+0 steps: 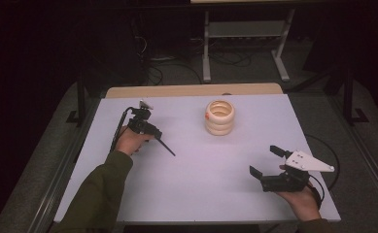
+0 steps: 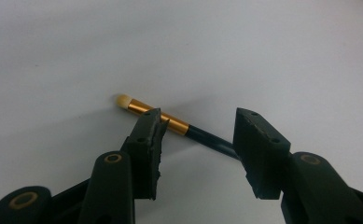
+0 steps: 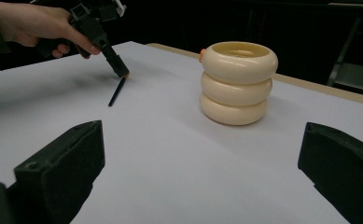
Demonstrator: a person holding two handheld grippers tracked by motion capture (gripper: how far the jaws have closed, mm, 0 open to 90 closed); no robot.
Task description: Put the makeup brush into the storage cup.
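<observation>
A small brush (image 2: 175, 124) with a cream tip, gold ferrule and thin black handle lies flat on the white table (image 1: 201, 194). My left gripper (image 2: 198, 119) points down over it, jaws apart, one on each side of the brush and neither pad pressing on it. From above, the brush (image 1: 166, 147) sticks out to the right of the left gripper (image 1: 156, 137) at the table's left. My right gripper (image 1: 262, 159) rests at the front right, open with nothing between its jaws. A cream holder (image 1: 219, 117) shaped like three stacked rings stands upright at the back centre.
In the right gripper view the holder (image 3: 237, 84) stands ahead to the right, with the brush (image 3: 116, 92) and left gripper (image 3: 118, 67) far left. A wooden strip (image 1: 191, 90) edges the table's far side. Dark floor, cables and a metal stand lie beyond.
</observation>
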